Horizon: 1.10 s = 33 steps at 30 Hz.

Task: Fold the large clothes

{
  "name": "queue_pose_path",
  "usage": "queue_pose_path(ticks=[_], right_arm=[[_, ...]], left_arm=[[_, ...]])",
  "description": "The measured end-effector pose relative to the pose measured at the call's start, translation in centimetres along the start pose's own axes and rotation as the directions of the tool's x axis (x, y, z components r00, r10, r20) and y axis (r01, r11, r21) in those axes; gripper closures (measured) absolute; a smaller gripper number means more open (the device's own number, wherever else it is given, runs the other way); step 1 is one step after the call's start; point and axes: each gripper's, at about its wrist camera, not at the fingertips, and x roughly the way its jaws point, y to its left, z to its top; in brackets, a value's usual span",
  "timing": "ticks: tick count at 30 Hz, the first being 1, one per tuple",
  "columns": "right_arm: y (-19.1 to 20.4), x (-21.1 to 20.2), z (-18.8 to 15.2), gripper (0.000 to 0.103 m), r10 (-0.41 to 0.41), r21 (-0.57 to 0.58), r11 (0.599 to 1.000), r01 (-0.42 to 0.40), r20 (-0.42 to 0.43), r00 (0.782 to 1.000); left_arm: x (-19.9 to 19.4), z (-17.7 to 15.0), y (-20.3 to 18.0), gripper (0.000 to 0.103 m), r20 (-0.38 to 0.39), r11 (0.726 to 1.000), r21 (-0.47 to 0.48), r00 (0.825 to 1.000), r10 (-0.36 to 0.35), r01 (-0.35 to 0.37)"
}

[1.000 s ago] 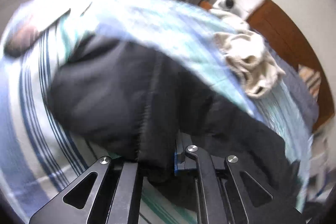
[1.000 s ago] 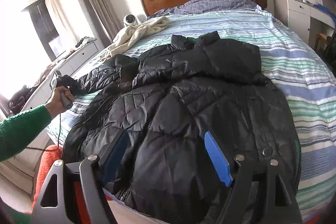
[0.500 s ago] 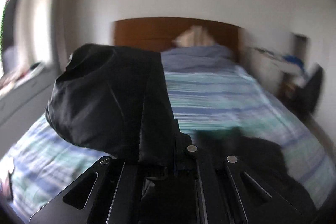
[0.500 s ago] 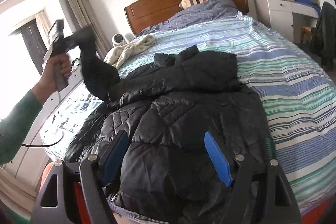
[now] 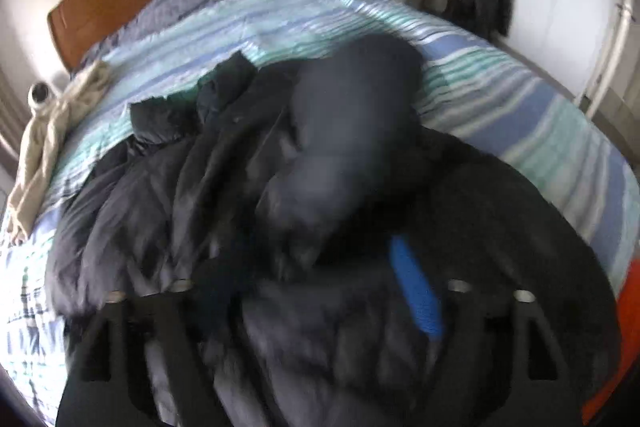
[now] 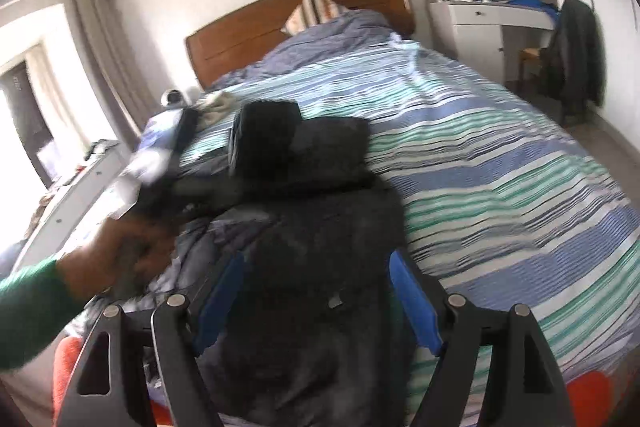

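Note:
A black padded jacket [image 5: 168,187] lies spread across the striped bed [image 5: 520,107]. Its sleeve [image 5: 352,123], blurred in motion, is folded over the body of the jacket. My left gripper [image 5: 304,267] hovers low over the jacket with its jaws opening and nothing pressed between them. In the right wrist view a hand [image 6: 120,251] in a green sleeve holds that left gripper over the jacket's [image 6: 320,267] left side, beside the thrown sleeve [image 6: 264,135]. My right gripper [image 6: 320,291] stands open above the jacket's near hem, its blue pads apart with no cloth between them.
A beige garment [image 5: 44,139] lies at the bed's left edge beside a small white round device [image 5: 40,95]. A wooden headboard [image 6: 280,27] and pillows stand at the far end. A white desk [image 6: 492,23] and a dark coat on a chair [image 6: 576,55] stand right.
The left gripper, shut on the sleeve, lifted it, swung it across over the jacket and let it go. The right gripper drifted slightly and stayed open.

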Motion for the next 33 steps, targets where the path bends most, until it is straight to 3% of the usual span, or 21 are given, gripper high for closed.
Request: queue_pose_path(ticks=[3, 6, 8, 11, 12, 13, 14, 15, 17, 20, 22, 23, 24, 26, 29, 33], right_arm=[[-0.9, 1.8, 2.8, 0.023, 0.028, 0.030, 0.999, -0.029, 0.006, 1.000], [-0.4, 6.6, 5.8, 0.017, 0.145, 0.086, 0.986, -0.141, -0.037, 0.989], [-0.3, 11.6, 7.0, 0.017, 0.223, 0.158, 0.966, -0.204, -0.110, 0.969], [0.2, 18.9, 7.8, 0.017, 0.225, 0.208, 0.961, -0.181, -0.215, 0.950], [0.7, 21.7, 7.7, 0.021, 0.221, 0.208, 0.964, -0.165, -0.286, 0.932], [1.1, 22.6, 7.7, 0.037, 0.237, 0.205, 0.962, -0.179, -0.303, 0.923], [1.9, 23.1, 8.3, 0.091, 0.230, 0.175, 0.967, -0.183, -0.311, 0.922], [2.8, 22.6, 9.5, 0.092, 0.210, 0.124, 0.976, -0.181, -0.282, 0.936], [4.0, 20.4, 12.8, 0.092, 0.190, 0.030, 0.982, -0.188, -0.159, 0.969], [3.6, 19.9, 14.8, 0.088, 0.123, -0.025, 0.992, -0.126, -0.098, 0.988], [3.0, 22.0, 13.8, 0.072, 0.029, -0.064, 0.997, -0.040, -0.171, 0.985], [2.6, 23.2, 12.6, 0.049, -0.028, -0.090, 0.996, 0.007, -0.233, 0.972], [2.2, 23.6, 11.7, 0.032, -0.065, -0.113, 0.993, 0.037, -0.257, 0.964], [2.0, 21.8, 11.1, 0.032, -0.104, -0.133, 0.988, 0.079, -0.195, 0.975], [3.1, 18.9, 12.6, 0.032, 0.008, -0.089, 0.996, -0.017, -0.092, 0.996], [7.2, 21.2, 14.4, 0.032, 0.176, -0.130, 0.973, -0.189, -0.105, 0.979]], left_arm=[[-3.4, -3.0, 1.4, 0.011, 0.026, 1.000, -0.009, 1.000, -0.014, 0.014], [-5.9, -6.3, 3.9, 0.010, 0.017, 0.997, -0.077, 1.000, 0.021, -0.019], [-6.9, -8.4, 6.5, 0.010, 0.000, 0.987, -0.137, 0.997, 0.080, -0.080], [-7.9, -11.2, 9.1, 0.010, -0.027, 0.967, -0.216, 0.991, 0.134, -0.137], [-8.2, -12.0, 10.1, 0.010, -0.034, 0.959, -0.242, 0.989, 0.144, -0.148], [-8.5, -12.6, 11.1, 0.010, -0.041, 0.951, -0.265, 0.987, 0.157, -0.162], [-8.8, -13.0, 12.0, 0.010, -0.046, 0.941, -0.284, 0.983, 0.177, -0.183], [-8.9, -13.0, 12.4, 0.010, -0.046, 0.934, -0.296, 0.980, 0.193, -0.198], [-9.6, -13.1, 13.8, 0.010, -0.029, 0.921, -0.327, 0.976, 0.215, -0.212], [-9.4, -12.6, 15.1, 0.008, -0.005, 0.912, -0.359, 0.977, 0.211, -0.199], [-8.3, -11.6, 15.8, 0.008, -0.005, 0.906, -0.377, 0.978, 0.208, -0.195], [-8.2, -11.4, 16.2, 0.008, -0.001, 0.903, -0.384, 0.978, 0.207, -0.191], [-7.6, -10.2, 16.7, 0.008, 0.005, 0.899, -0.394, 0.978, 0.210, -0.191], [-7.1, -8.3, 17.9, 0.008, 0.023, 0.889, -0.416, 0.975, 0.220, -0.190], [-5.1, -4.2, 20.0, 0.007, 0.073, 0.887, -0.440, 0.979, 0.192, -0.141], [1.3, 0.0, 21.5, 0.011, 0.067, 0.906, -0.391, 0.977, 0.203, -0.162]])
